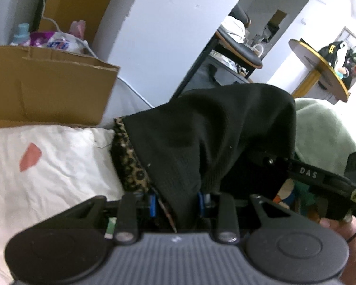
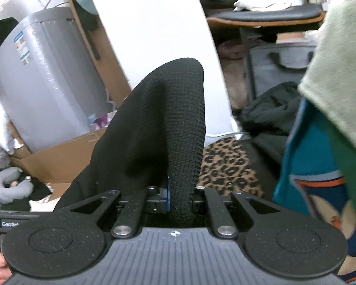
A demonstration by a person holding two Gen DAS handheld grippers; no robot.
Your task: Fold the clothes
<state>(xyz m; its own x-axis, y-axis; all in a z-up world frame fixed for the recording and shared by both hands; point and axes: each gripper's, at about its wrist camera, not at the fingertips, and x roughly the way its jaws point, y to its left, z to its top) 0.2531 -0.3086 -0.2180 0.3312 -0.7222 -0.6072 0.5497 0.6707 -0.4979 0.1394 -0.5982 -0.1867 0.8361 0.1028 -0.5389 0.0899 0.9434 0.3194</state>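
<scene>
A black knit garment point(image 1: 208, 130) bunches up over my left gripper point(image 1: 178, 201), which is shut on its fabric; the cloth hides the fingertips. In the right wrist view the same black garment point(image 2: 163, 128) rises in a thick fold from my right gripper point(image 2: 179, 204), also shut on it. A leopard-print garment point(image 1: 128, 159) lies under the black one, also seen as a leopard-print patch point(image 2: 227, 163) past the right gripper. The other gripper's body, marked DAS point(image 1: 308, 173), shows at the right of the left wrist view, held by a hand point(image 1: 341, 232).
A cream sheet point(image 1: 47, 166) with a red patch covers the bed at left. A cardboard box point(image 1: 47, 83) stands behind it. A pale green cloth point(image 2: 339, 66) and a teal printed garment point(image 2: 315, 166) hang at right. A grey cylinder appliance point(image 2: 47, 76), chair and round table stand beyond.
</scene>
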